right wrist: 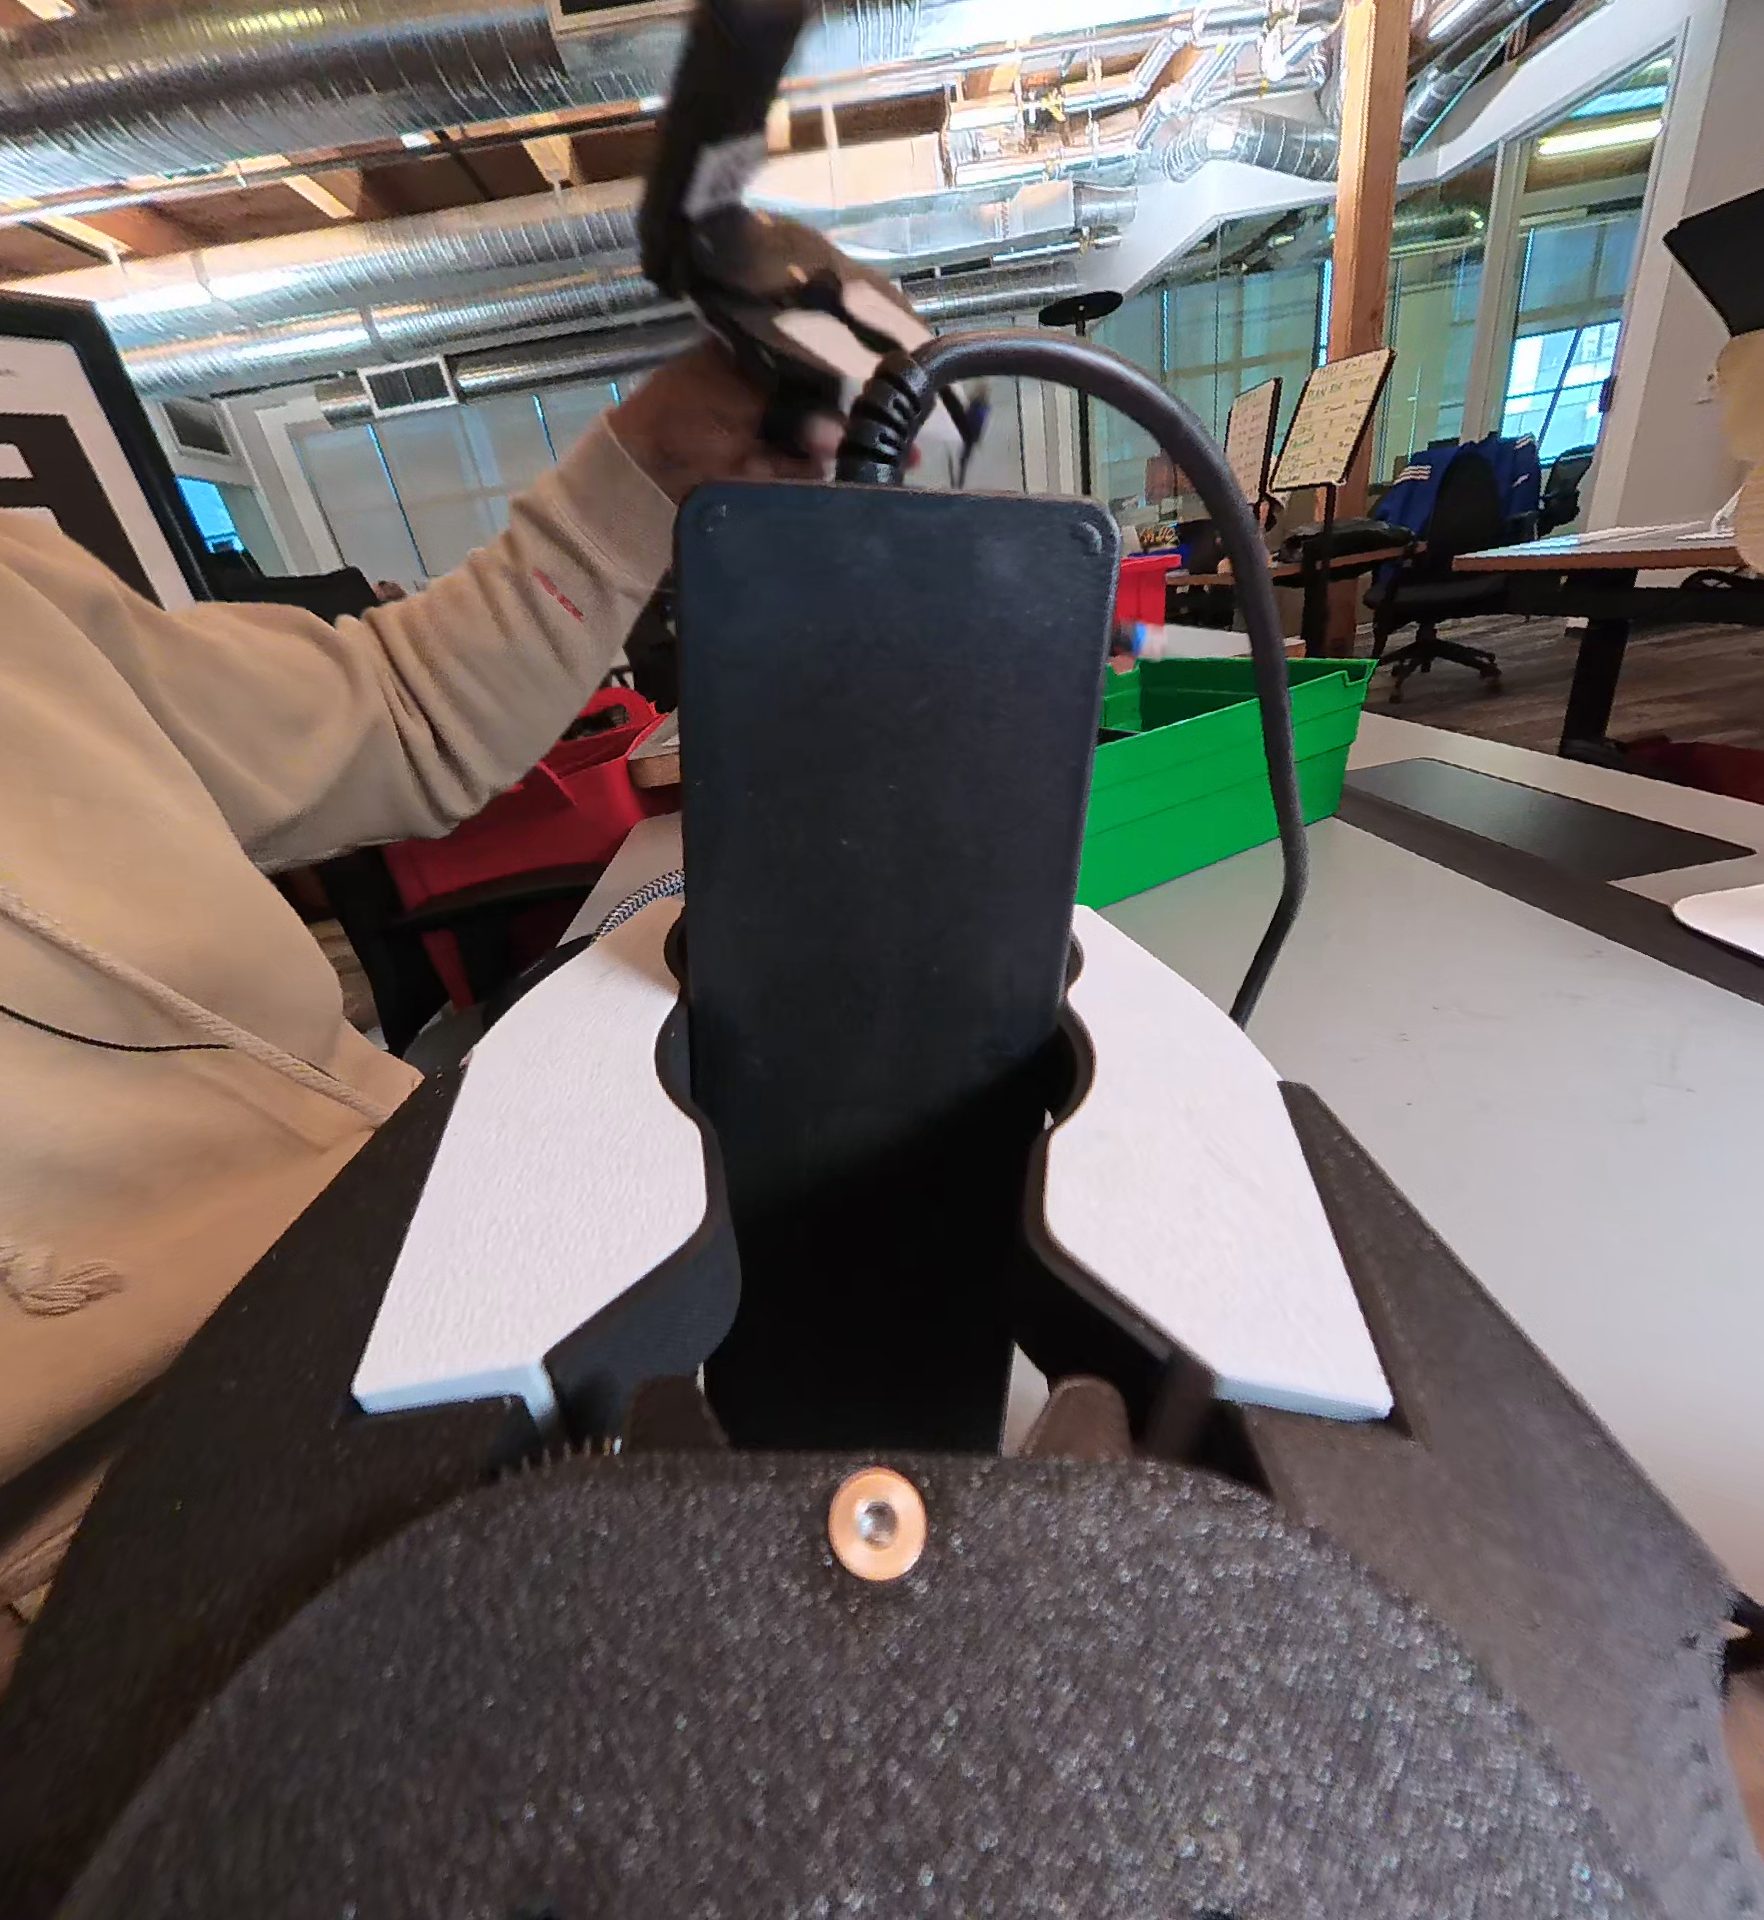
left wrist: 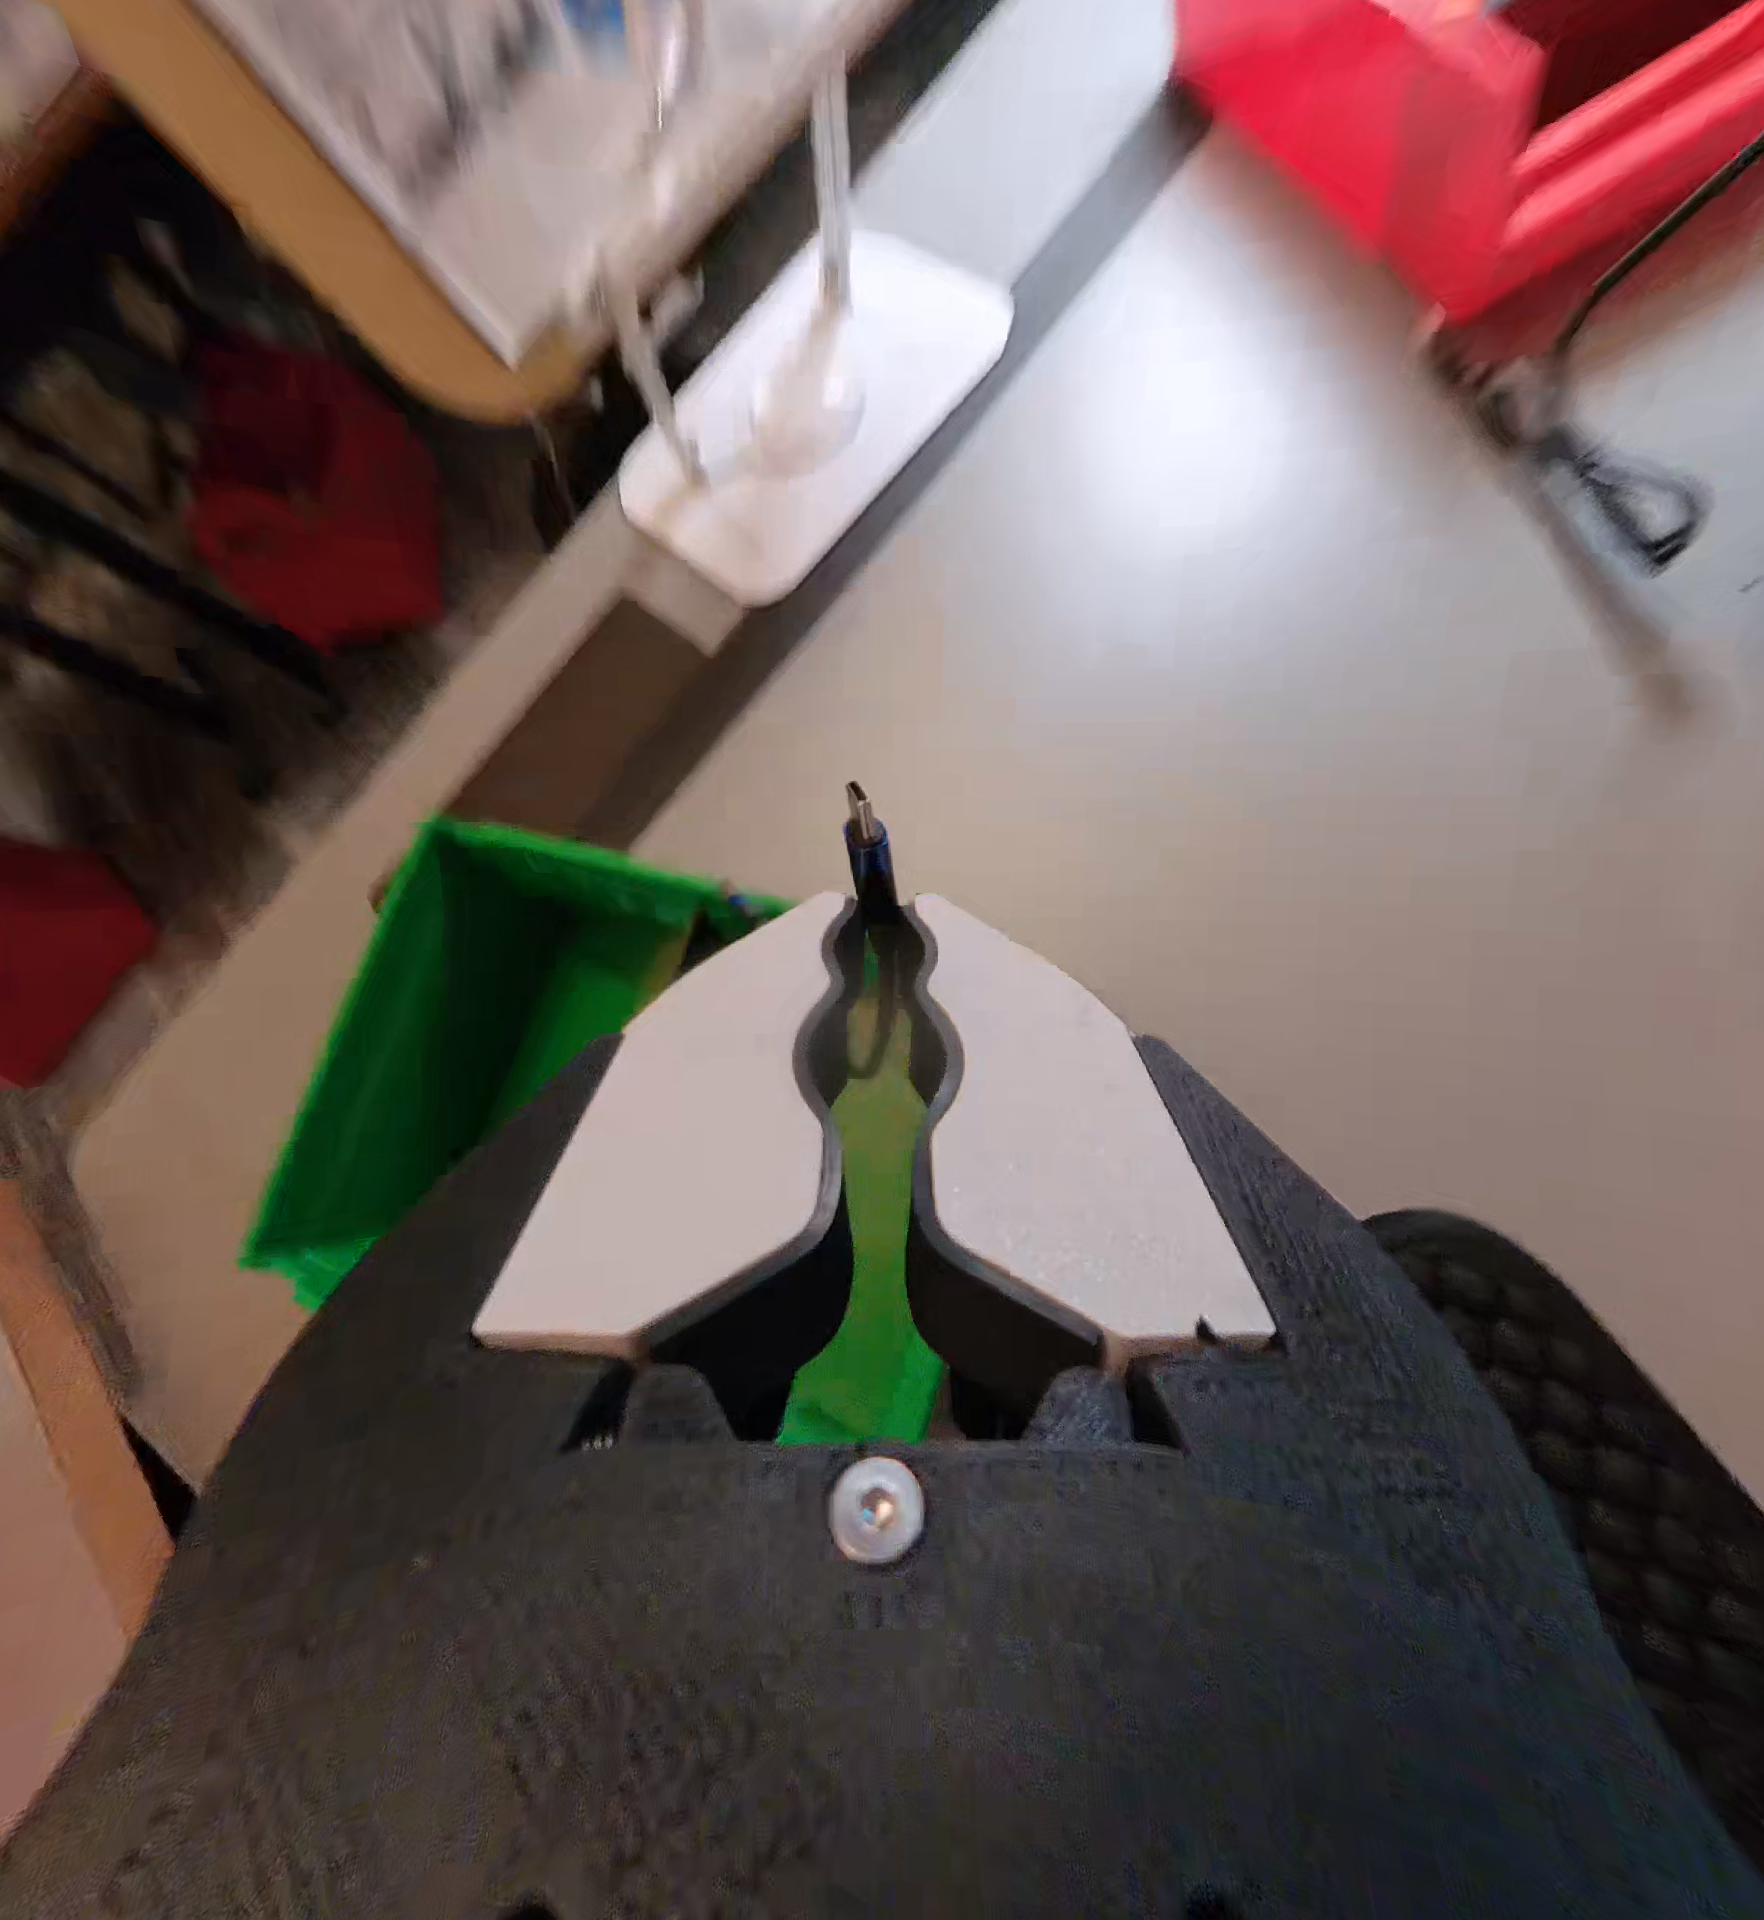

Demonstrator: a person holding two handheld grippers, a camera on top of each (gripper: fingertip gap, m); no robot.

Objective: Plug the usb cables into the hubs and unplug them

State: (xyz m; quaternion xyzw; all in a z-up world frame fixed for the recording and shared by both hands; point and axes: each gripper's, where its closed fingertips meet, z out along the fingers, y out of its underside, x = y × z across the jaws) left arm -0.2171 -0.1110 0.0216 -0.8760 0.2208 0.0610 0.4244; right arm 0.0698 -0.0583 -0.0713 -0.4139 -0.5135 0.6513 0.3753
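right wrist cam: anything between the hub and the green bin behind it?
Only the hub's own black cord, looping down in front of the green bin. The hub is clamped in the right tool. Right wrist view shows this.

left claw (left wrist: 880,902): rough matt black plastic, smooth pale finger plates
plug (left wrist: 865,831): bright metal tip
hub (right wrist: 893,831): smooth matt black plastic
bin (right wrist: 1210,790): glossy green plastic
surface (left wrist: 1221,831): smooth, faintly shiny

The left claw (left wrist: 878,904) pinches a dark USB plug (left wrist: 870,847) at its fingertips, metal tip pointing forward above the grey worktop (left wrist: 1221,779). A green bin (left wrist: 462,1039) sits below-left; a white stand base (left wrist: 816,426) lies farther ahead.
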